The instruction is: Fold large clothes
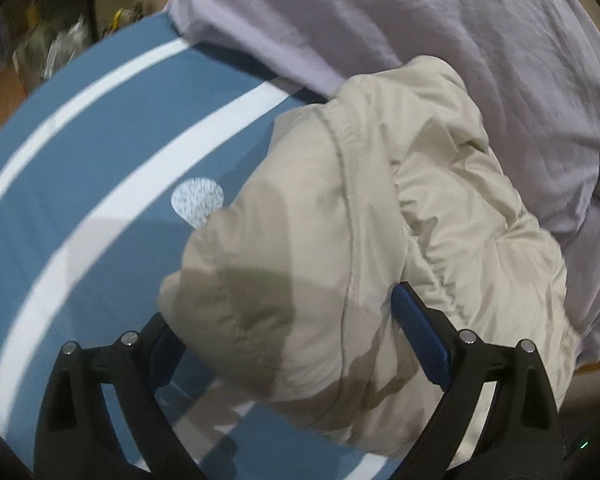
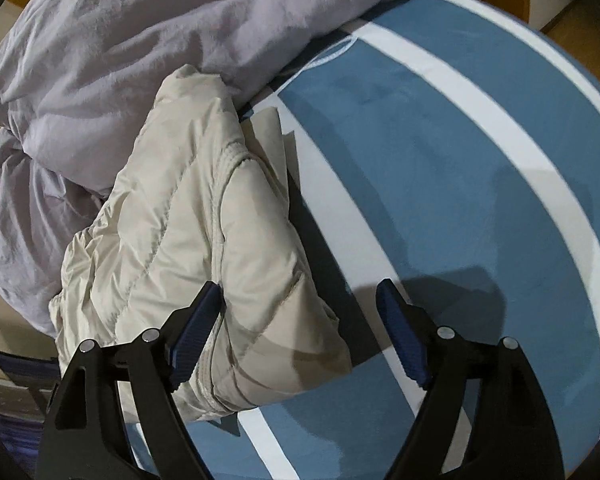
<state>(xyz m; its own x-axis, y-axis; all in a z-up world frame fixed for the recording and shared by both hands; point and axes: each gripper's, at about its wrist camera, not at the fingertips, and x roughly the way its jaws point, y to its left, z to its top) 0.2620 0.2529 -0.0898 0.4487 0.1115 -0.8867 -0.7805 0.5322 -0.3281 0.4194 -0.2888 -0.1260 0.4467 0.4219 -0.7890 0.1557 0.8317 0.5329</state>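
Observation:
A beige quilted puffer jacket (image 1: 360, 220) lies bunched in a folded bundle on a blue sheet with white stripes (image 1: 100, 168). My left gripper (image 1: 284, 328) is open, its jaws wide on either side of the bundle's near end. In the right wrist view the jacket (image 2: 188, 232) lies at left. My right gripper (image 2: 300, 320) is open just above the bundle's near right corner, its left fingertip (image 2: 200, 320) against the fabric and the right one over the blue sheet (image 2: 460, 160).
A crumpled lavender duvet (image 1: 420, 20) lies heaped behind and beside the jacket; it also shows in the right wrist view (image 2: 120, 40). Wooden floor (image 2: 580, 20) and cluttered items (image 1: 52, 48) lie beyond the bed's edges.

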